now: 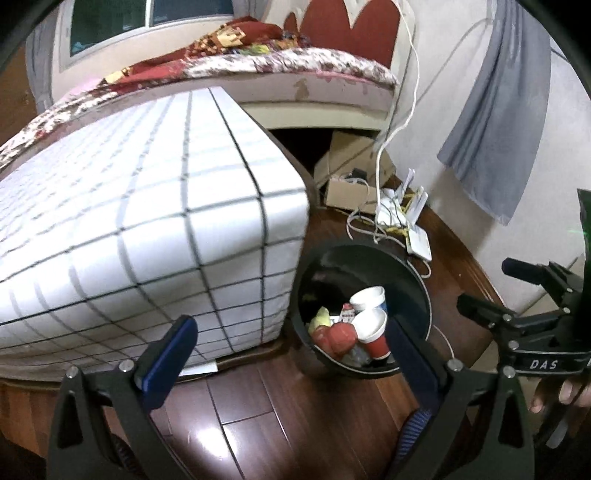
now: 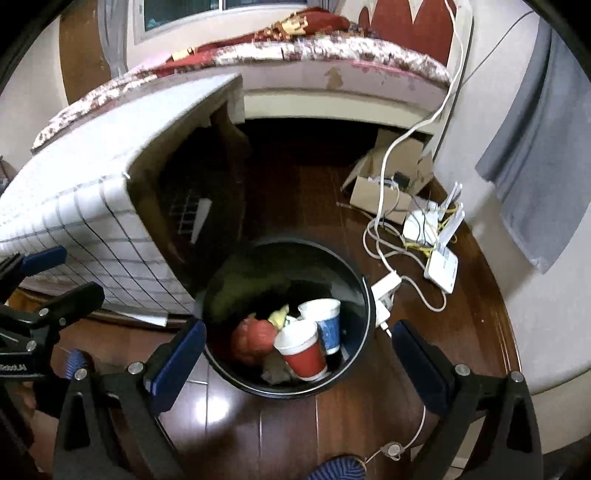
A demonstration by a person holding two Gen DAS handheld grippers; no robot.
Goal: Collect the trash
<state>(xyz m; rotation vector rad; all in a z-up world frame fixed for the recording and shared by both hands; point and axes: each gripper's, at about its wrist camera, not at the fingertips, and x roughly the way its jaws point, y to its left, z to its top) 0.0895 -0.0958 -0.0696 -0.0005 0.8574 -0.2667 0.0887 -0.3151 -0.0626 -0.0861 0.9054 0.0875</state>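
Floor (image 2: 288, 424): dark reddish-brown wood planks, glossy, with pale glare patches.
Walls (image 2: 491, 122): off-white plaster, meeting the floor in a pale skirting.
Window (image 1: 147, 18): white-framed, dark panes, above the far side of the bed.
Bed (image 1: 314, 79): floral cover, a red patterned blanket (image 1: 229, 37) heaped on top; a red and cream headboard (image 1: 351, 26) behind.
Low furniture (image 1: 147, 206): draped in a white cloth with a dark grid pattern, standing beside the bed.
Grey cloth (image 1: 495, 122): hangs against the right wall.
Corner clutter: an open cardboard box (image 2: 384, 184), white cables (image 2: 388, 236) and white routers (image 2: 439, 258) on the floor.
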